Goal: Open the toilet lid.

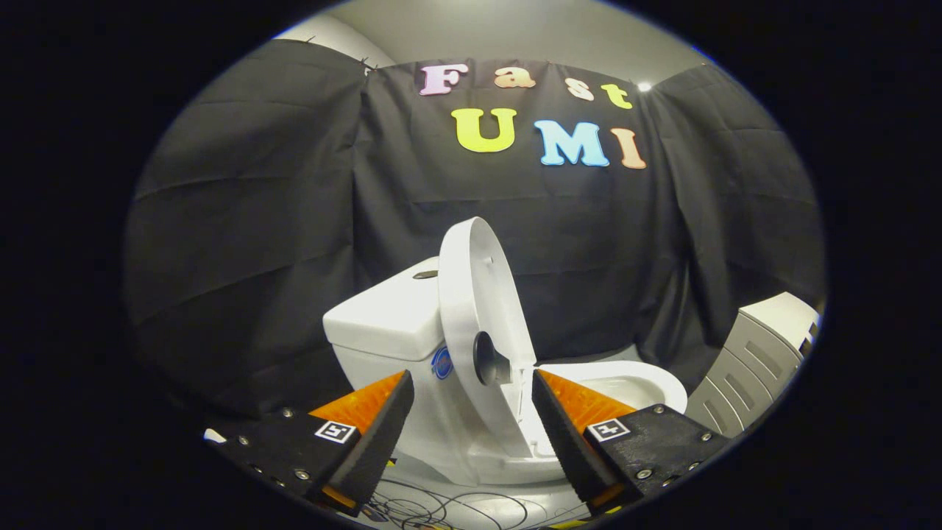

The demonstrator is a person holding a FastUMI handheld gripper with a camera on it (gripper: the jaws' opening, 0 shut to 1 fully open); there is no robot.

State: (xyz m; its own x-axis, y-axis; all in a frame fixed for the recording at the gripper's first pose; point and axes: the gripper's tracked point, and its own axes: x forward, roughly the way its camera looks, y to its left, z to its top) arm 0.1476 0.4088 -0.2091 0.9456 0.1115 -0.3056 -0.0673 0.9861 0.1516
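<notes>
A white toilet stands on the floor in front of the black cloth wall, seen from its side. Its lid stands raised upright, leaning back toward the tank, with a dark round knob on its face. The bowl and seat rim lie open to the right of the lid. My gripper is open, its two fingers spread wide on either side of the lid's lower part and apart from it. Nothing sits between the fingers.
A grey and white cabinet-like unit stands to the right of the bowl. Thin cables lie looped on the floor below the fingers. Black cloth hangs all around behind the toilet.
</notes>
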